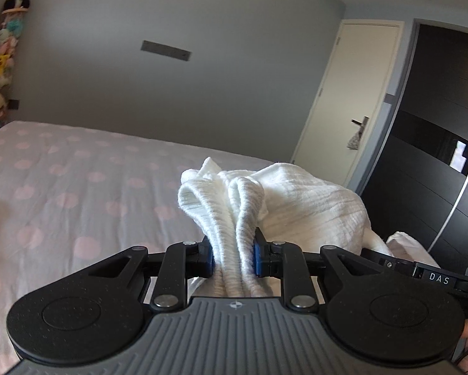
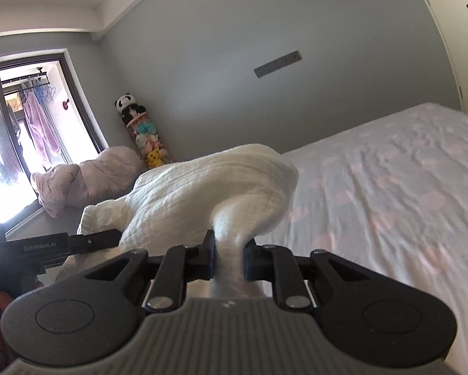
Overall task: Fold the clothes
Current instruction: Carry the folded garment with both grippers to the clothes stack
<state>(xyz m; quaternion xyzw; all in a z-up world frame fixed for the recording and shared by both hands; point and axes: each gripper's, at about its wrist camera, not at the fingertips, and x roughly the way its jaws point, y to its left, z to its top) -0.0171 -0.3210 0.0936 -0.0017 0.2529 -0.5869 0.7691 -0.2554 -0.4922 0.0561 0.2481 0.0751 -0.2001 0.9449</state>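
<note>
Left wrist view: the left gripper [image 1: 234, 257], at lower centre, is clenched on a bunched white ribbed garment [image 1: 299, 200], which bulges up and to the right toward the right gripper's black body at the right edge. Right wrist view: the right gripper [image 2: 229, 257] pinches the same cloth at lower centre; the fabric swells to the upper left toward the other tool. The cloth spans the two grips, above the pink-dotted bed [image 1: 77, 187]. Neither grip looks nearer; spreading them apart would likely stretch the garment flat.
</note>
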